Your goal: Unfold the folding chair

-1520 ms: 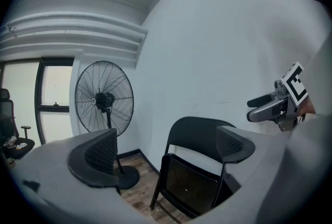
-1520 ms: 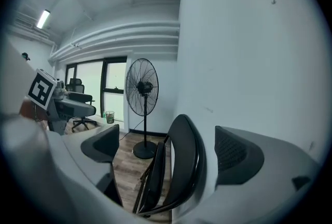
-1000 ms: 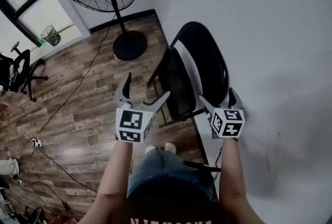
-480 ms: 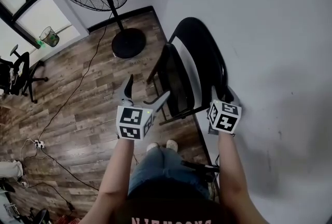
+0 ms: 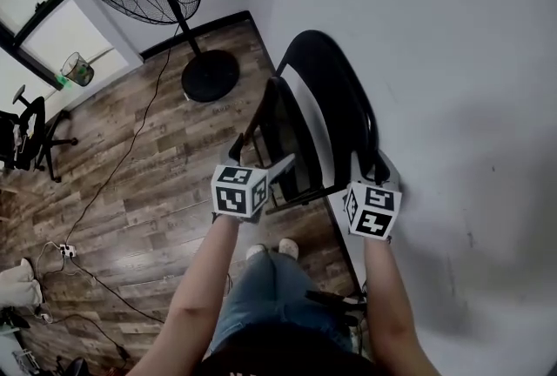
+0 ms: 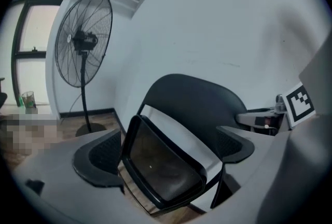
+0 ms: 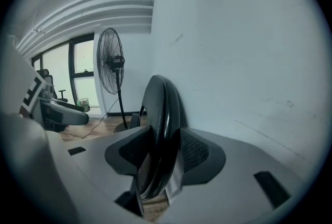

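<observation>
**Chair still folded; the two hand-held grippers are only taking hold of it**

The folding chair (image 5: 335,104) leans almost flat against the wall (image 5: 435,61), with its seat (image 5: 291,139) tipped up close to the backrest (image 7: 161,109), so none of the unfolding shows as done. The right hand-held gripper (image 7: 165,153) has the backrest's edge between its jaws, which are closing on it, and the pads already lie against both faces. The left hand-held gripper (image 6: 166,153) has its jaws spread wide, with the seat's near edge just ahead of them and between them, touched by neither pad. By my reading, nearly everything is left. The left must first take the seat, then swing it down and away from the backrest while the right steadies the frame, until the legs stand spread on the floor (image 5: 157,148).
</observation>
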Tool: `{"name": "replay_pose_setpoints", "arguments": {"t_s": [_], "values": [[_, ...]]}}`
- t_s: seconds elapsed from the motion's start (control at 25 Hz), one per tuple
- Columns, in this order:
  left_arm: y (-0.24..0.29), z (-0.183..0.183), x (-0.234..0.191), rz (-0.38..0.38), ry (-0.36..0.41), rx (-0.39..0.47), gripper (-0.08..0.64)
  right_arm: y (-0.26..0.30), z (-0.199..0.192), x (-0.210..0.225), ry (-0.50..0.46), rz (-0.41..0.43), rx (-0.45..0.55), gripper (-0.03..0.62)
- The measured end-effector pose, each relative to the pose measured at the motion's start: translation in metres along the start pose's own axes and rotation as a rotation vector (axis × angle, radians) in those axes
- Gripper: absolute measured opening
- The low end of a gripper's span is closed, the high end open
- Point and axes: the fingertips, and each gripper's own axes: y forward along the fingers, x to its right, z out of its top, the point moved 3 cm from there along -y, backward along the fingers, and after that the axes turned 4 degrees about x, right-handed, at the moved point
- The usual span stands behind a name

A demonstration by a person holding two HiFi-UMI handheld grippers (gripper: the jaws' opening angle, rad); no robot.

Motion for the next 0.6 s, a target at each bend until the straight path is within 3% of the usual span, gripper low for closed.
{"name": "replay_pose_setpoints", "arguments": {"t_s": [0.36, 0.48, 0.52, 0.6], "values": [[0.098, -0.059, -0.004, -0.038, -0.271, -0.170, 0.568, 0.000, 0.002, -0.003, 0.025, -0.012, -0.008, 0.170], [0.125, -0.075, -0.008, -0.061, -0.410, -0.194, 0.558, 0.000, 0.000, -0.002, 0.024, -0.008, -0.009, 0.172], [0.132, -0.079, -0.010, -0.072, -0.466, -0.202, 0.523, 0.000, 0.000, -0.002, 0.025, -0.008, -0.009, 0.172], [0.143, -0.088, -0.011, -0.105, -0.590, -0.212, 0.352, 0.000, 0.000, -0.001, 0.027, -0.014, -0.013, 0.172]]}}
